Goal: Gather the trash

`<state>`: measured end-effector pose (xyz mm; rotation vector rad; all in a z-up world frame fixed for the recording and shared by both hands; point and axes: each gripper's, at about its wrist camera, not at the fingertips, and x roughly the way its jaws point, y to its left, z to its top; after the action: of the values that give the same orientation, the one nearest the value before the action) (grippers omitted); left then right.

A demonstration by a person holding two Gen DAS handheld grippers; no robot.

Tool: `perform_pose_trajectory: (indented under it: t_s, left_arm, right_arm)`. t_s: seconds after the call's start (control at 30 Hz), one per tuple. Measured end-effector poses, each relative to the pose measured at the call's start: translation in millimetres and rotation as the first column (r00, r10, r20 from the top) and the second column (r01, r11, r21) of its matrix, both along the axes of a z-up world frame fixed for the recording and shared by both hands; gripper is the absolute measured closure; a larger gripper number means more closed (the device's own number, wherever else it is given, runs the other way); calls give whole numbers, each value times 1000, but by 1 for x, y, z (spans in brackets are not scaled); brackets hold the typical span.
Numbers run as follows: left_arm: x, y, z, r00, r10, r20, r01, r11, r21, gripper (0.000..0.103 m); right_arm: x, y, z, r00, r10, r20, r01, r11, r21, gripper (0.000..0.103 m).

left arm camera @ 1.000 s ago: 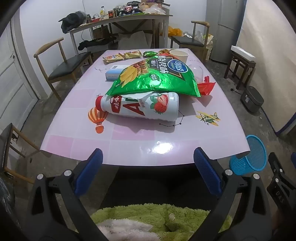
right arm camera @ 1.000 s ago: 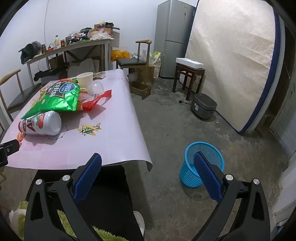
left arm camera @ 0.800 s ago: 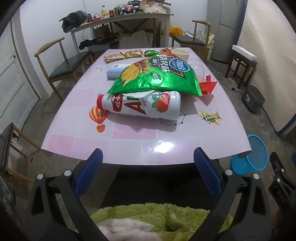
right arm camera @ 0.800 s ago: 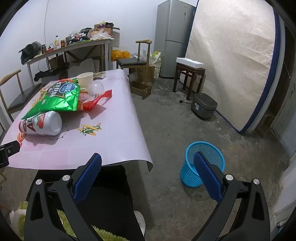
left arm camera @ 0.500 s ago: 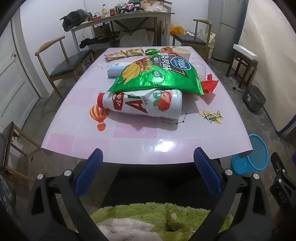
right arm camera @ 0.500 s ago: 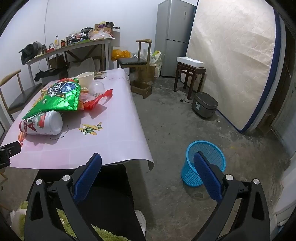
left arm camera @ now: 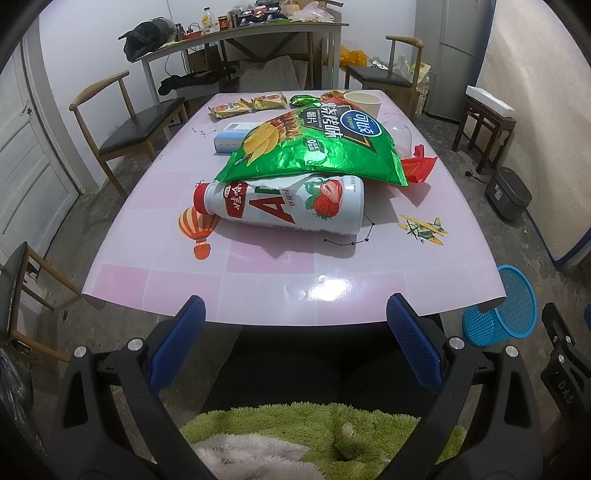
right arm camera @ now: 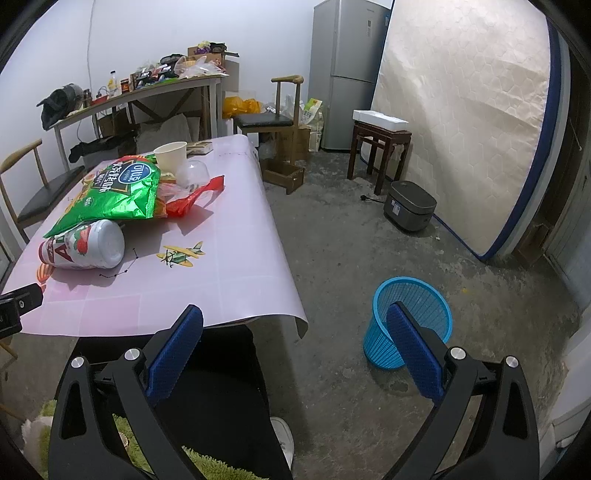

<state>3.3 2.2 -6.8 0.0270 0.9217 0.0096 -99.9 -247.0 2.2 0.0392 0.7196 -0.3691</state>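
Note:
Trash lies on a pink table [left arm camera: 258, 288]: a white strawberry-drink bottle [left arm camera: 288, 206] on its side, a big green chip bag [left arm camera: 317, 147] leaning on it, a red wrapper [left arm camera: 419, 168], a paper cup [left arm camera: 362, 103], a clear plastic cup [left arm camera: 399, 136], small snack packets [left arm camera: 247, 105] and a blue-white box [left arm camera: 231, 140]. A blue mesh trash basket [right arm camera: 406, 321] stands on the floor right of the table. My left gripper [left arm camera: 295, 343] is open and empty, short of the table's near edge. My right gripper [right arm camera: 295, 343] is open and empty, over the floor by the table's corner.
Wooden chairs [left arm camera: 122, 129] stand left of and behind the table. A cluttered desk [left arm camera: 240, 33] is at the back wall. A fridge [right arm camera: 343, 74], a stool [right arm camera: 380, 136], a rice cooker [right arm camera: 410, 210] and a leaning mattress [right arm camera: 465, 122] are on the right.
The left gripper has crept a little toward the table; the bottle and bag look slightly nearer. The right gripper has barely moved. Both stay open.

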Motion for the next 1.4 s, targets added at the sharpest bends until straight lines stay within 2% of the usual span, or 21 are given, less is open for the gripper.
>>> perform_pose_trajectory:
  t_s: [1.4]
  left_arm:
    - [2, 2, -3, 1000, -1, -8, 1, 1000, -1, 9]
  right_arm:
    - [1, 3, 3, 1000, 5, 1, -5, 1000, 10, 6]
